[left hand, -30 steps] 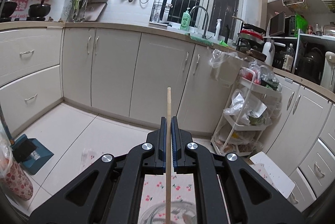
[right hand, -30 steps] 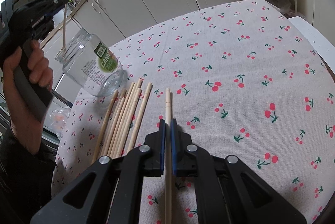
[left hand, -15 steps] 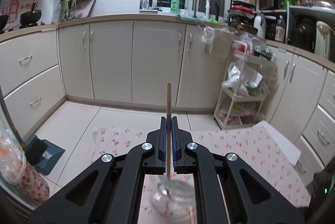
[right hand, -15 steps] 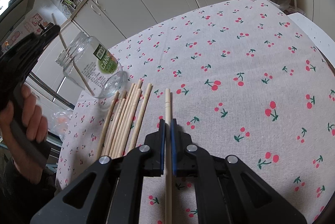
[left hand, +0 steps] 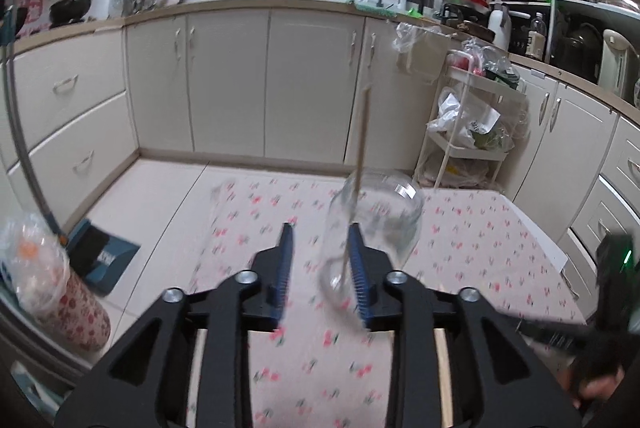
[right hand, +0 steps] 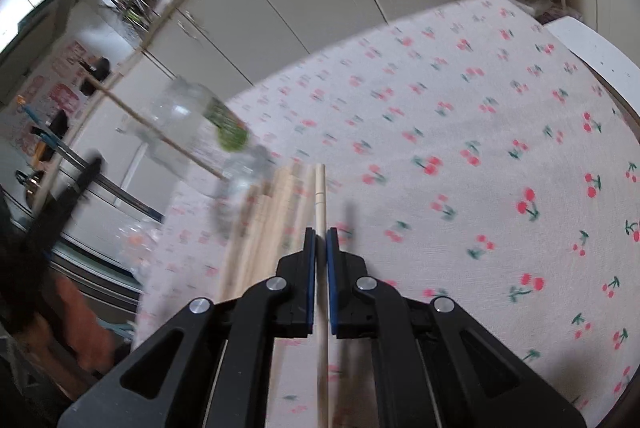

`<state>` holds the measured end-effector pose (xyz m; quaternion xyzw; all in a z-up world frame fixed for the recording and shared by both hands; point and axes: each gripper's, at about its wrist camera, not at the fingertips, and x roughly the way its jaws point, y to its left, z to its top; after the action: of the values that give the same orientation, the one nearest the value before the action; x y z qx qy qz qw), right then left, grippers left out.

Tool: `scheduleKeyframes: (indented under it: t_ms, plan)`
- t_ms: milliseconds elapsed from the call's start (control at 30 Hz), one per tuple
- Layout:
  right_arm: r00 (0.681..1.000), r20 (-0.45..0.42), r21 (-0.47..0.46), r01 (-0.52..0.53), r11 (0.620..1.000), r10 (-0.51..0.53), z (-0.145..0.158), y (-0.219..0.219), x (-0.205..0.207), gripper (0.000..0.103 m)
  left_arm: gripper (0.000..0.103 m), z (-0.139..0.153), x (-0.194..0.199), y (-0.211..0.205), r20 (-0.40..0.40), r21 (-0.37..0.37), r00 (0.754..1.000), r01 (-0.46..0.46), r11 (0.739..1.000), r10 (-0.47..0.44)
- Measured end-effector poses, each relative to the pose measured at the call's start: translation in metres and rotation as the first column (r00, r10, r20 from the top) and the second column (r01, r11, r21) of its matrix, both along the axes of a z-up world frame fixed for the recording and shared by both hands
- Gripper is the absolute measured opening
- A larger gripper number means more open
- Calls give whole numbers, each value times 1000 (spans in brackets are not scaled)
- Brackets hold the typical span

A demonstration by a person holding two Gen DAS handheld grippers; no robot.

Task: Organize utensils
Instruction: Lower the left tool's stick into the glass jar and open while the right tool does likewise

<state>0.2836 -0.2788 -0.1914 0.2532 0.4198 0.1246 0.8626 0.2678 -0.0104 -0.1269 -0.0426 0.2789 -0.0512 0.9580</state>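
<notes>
A clear glass jar [left hand: 374, 220] stands on the cherry-print tablecloth [left hand: 460, 228] with one wooden chopstick [left hand: 362, 132] leaning inside it. My left gripper [left hand: 321, 260] is just in front of the jar, its jaws opening, and the pads press on nothing. In the right wrist view the same jar [right hand: 188, 120] with its green label holds that chopstick [right hand: 132, 112]. My right gripper [right hand: 320, 248] is shut on another chopstick [right hand: 320, 188], which is raised above the cloth. Several more chopsticks [right hand: 260, 228] lie in a bundle left of it.
A white trolley rack [left hand: 468, 132] with bags stands past the table's far right corner. Cream cabinets [left hand: 224, 80] line the far wall. A bagged red-patterned container [left hand: 60, 288] and a blue dustpan [left hand: 104, 256] sit on the floor at left. A person's hand [right hand: 80, 328] grips the left tool.
The left gripper's jaws have opened and let go of the chopstick, which now stands in the jar. The left gripper moved left of the jar. The right gripper rose a little with its chopstick.
</notes>
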Motion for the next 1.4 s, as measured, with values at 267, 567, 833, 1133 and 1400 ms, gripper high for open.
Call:
scheduleKeyframes:
  t_ms: [267,567,833,1133,1400]
  plan:
    - [941,326,87,61,994,-86,93,34,34,6,39,-41,-13,38,-67,-70,995,-81,994,76]
    - [841,526,10,143,990,-126,144,62,71,6,39,-55,-9,54,-75,-123,993,-101,987,92]
    - [825,551,17,136,991,-123,149,67,77,6,40,-57,-6,53,-87,-159,993,-93,983,79]
    - [836,543,-43,130,991,-86,138,83,87,6,40,-59,-5,55,-98,-175,992,-99,979,83]
    - [889,457,-129,71,989,-4,100,99,91,6,42,-60,-5,53,-98,-169,992,-95,981,79]
